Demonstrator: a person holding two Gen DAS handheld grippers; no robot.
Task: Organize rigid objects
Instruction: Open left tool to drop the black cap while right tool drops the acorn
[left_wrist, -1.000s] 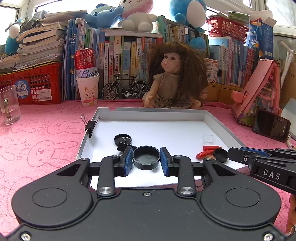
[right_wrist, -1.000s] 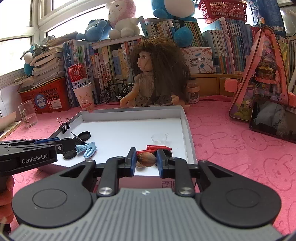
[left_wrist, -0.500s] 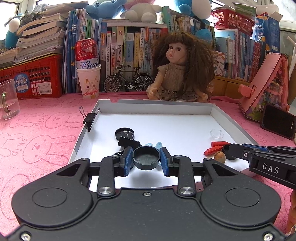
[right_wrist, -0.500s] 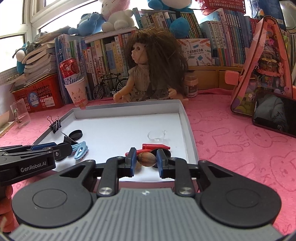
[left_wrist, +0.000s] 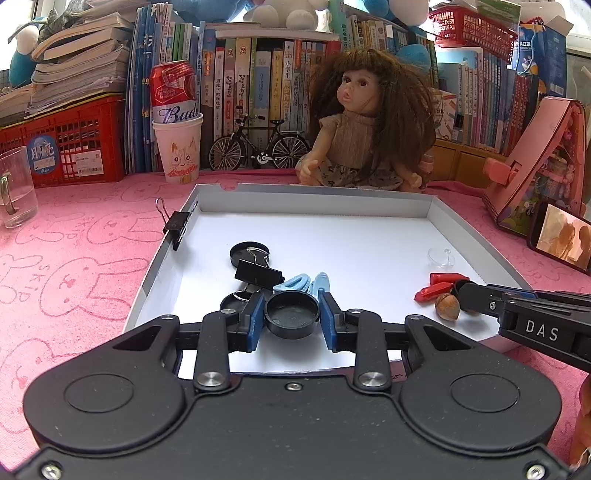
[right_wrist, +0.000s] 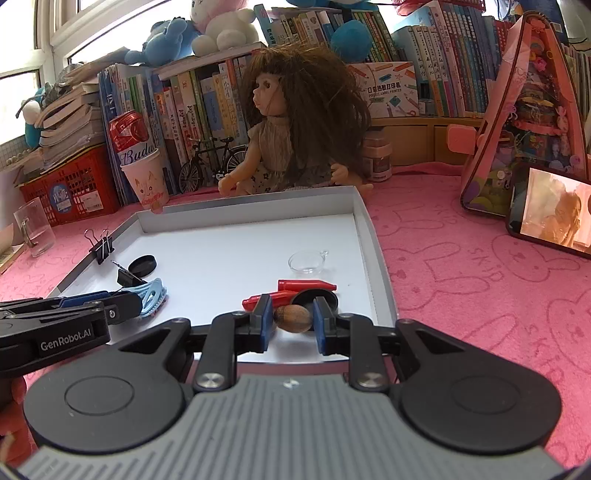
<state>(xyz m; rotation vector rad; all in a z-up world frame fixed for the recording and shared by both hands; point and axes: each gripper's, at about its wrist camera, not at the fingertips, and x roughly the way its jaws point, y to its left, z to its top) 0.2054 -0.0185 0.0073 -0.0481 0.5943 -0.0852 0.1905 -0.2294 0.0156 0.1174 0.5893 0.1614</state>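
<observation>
Your left gripper (left_wrist: 291, 320) holds a black cap (left_wrist: 292, 318) by its rim, jaws closed on opposite sides, low over the near edge of the white tray (left_wrist: 314, 201). Your right gripper (right_wrist: 293, 321) has its jaws narrow around a brown nut (right_wrist: 291, 318); the pads look to be touching it, with the nut low at the tray's near right corner.

Handling, judged:
- Cap: light, stiff plastic, shallow wall. The rim grip across the diameter is sound; the smooth wall may slip if you tilt it.
- Nut: small, hard, rounded, glossy. It will roll or squirt out if pinched off-centre. Take it across the widest part, pads square.

Nearby in the tray:
- red pieces (right_wrist: 295, 291) and another black cap (right_wrist: 317, 297) just behind the nut
- clear dish (right_wrist: 306, 261) further back, thin and probably fragile
- blue clip (left_wrist: 299, 282) and binder clip (left_wrist: 258, 273) just beyond the held cap

Mind these neighbours when you set either item down.
</observation>
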